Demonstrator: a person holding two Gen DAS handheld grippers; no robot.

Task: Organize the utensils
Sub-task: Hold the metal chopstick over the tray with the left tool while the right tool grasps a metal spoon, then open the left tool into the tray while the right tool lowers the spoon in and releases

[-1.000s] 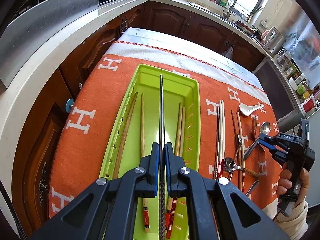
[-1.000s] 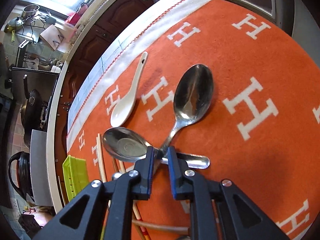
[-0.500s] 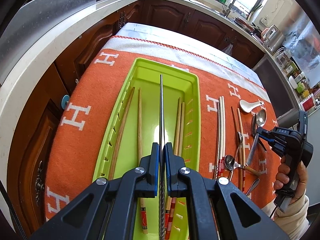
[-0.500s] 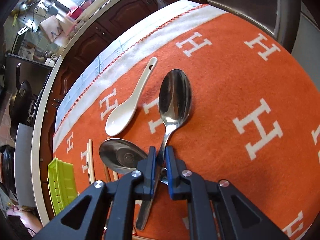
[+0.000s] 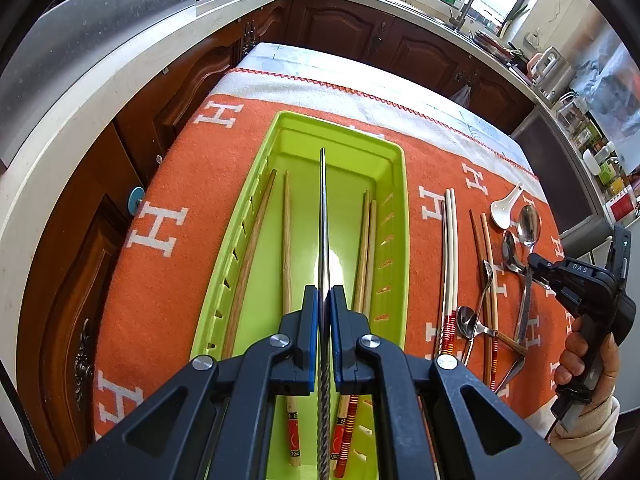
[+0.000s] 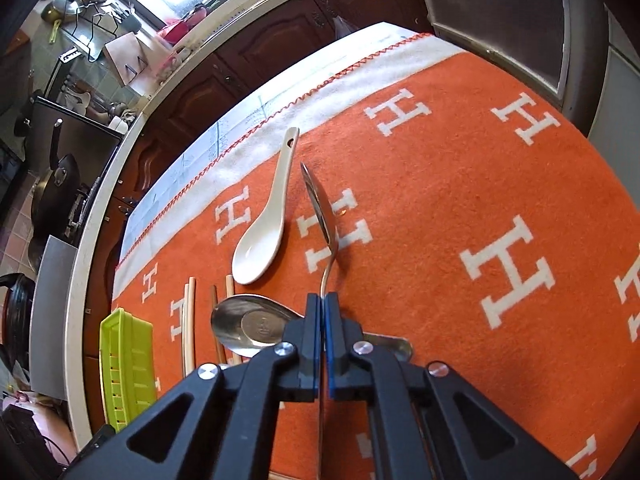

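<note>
A kitchen worktop under an orange blanket point(image 6: 460, 152) carries a lime-green plastic tray point(image 5: 400, 216). Right of the tray, the right gripper point(image 6: 322, 304) has its jaws clamped on a slick, stiff steel spoon point(image 6: 320, 208), best held mid-handle. Above the tray, the left gripper point(image 5: 324, 300) pinches a steel chopstick point(image 5: 323, 208).

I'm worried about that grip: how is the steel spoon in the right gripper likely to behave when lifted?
The steel spoon looks stiff, so it probably won't bend. The right gripper pinches its thin, polished handle edge-on, so it may slip or swivel. Its bowl sits far ahead of the pads, so it could droop.
</note>
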